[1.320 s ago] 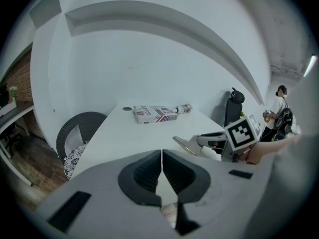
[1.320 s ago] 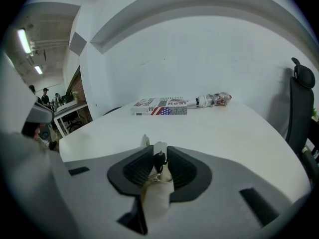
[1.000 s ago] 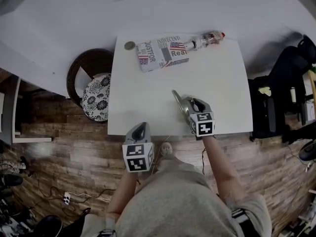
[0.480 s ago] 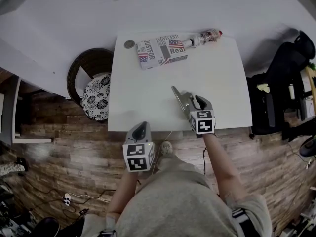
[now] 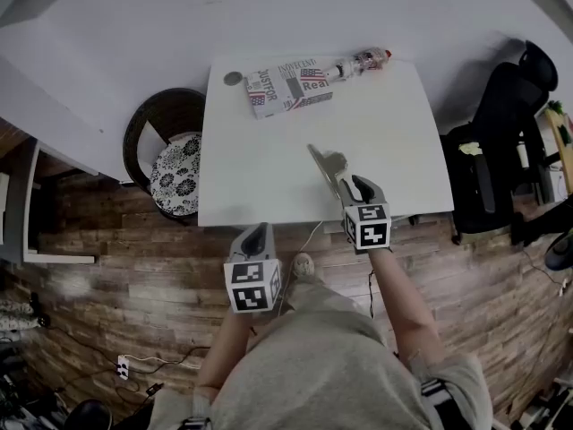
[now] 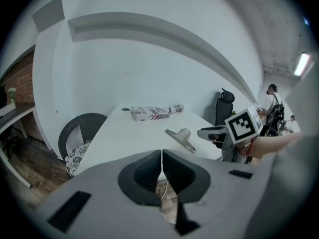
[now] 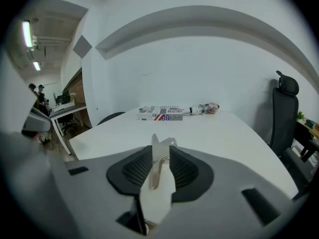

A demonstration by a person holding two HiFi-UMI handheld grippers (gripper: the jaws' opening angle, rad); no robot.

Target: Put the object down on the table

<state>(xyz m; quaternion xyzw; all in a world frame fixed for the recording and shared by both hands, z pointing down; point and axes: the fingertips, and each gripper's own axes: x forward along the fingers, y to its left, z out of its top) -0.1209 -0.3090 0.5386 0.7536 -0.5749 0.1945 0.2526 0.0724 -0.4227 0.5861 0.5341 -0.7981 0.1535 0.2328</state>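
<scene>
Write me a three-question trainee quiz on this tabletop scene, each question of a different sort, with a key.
1. True or false: the left tool has its jaws together with nothing between them.
2. What lies beside the newspaper-print cardboard box at the far edge of the white rectangular table? A) a clear plastic bottle B) a ceramic mug C) a pair of scissors
3. Fill in: the thing nearest the table's front edge is a silver metal ___.
Key: 1 true; 2 A; 3 silver metal clip.
</scene>
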